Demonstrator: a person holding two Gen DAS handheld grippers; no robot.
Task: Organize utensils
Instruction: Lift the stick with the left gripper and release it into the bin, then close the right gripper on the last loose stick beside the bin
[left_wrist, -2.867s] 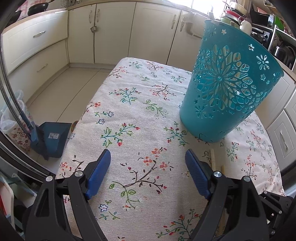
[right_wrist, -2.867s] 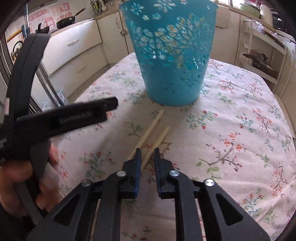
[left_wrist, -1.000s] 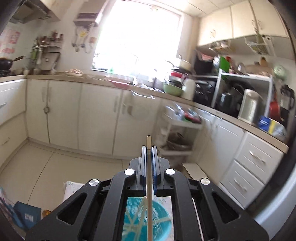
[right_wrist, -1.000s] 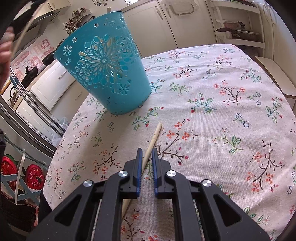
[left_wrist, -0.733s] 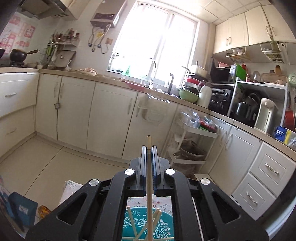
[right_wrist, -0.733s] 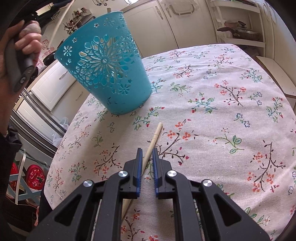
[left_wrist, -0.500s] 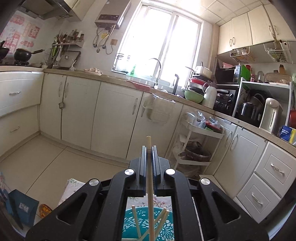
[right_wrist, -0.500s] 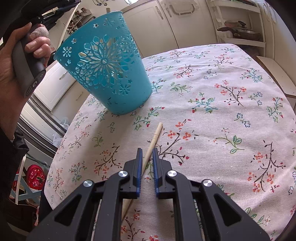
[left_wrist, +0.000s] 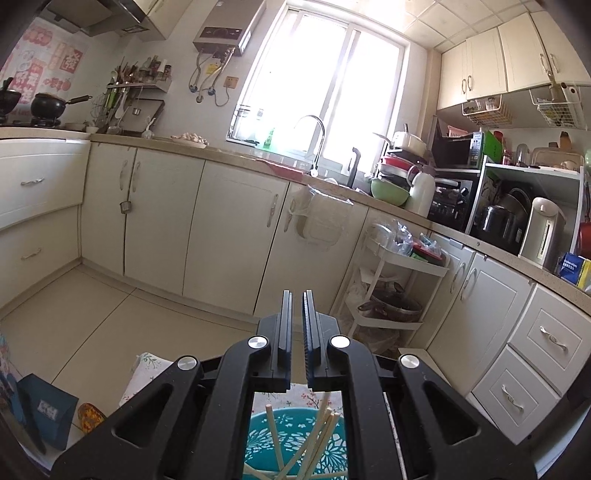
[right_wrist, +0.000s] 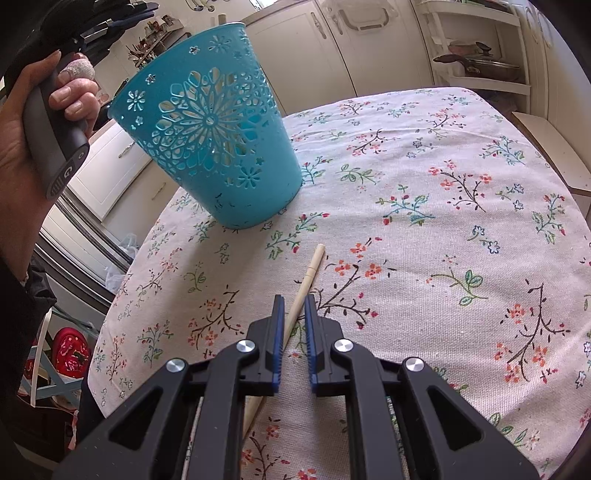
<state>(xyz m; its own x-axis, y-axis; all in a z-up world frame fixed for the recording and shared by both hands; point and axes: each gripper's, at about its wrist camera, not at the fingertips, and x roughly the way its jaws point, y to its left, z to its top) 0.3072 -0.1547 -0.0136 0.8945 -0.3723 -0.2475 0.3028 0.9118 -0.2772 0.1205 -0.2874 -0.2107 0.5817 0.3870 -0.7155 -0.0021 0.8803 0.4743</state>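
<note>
My left gripper (left_wrist: 297, 299) hangs above the teal cut-out basket (left_wrist: 258, 443). Its jaws stand almost together with nothing between them. Several wooden chopsticks (left_wrist: 275, 435) lean inside the basket below it. In the right wrist view the basket (right_wrist: 218, 147) stands at the far left of the floral tablecloth (right_wrist: 461, 240). Beside the basket's rim, a person's hand (right_wrist: 22, 122) grips the left gripper's handle. My right gripper (right_wrist: 294, 308) is low at the near edge, shut on one chopstick (right_wrist: 310, 273). That chopstick points toward the basket and runs back under the left finger.
Cream cabinets (left_wrist: 229, 229) and a white trolley rack (left_wrist: 399, 280) stand beyond the table. A blue dustpan (left_wrist: 40, 413) lies on the floor at the left. The table's left edge (right_wrist: 122, 280) drops off close to the basket.
The upright chopstick has left the left gripper's jaws and now stands in the basket. That gripper sank a little, and its hand came into the right view. The right gripper kept still.
</note>
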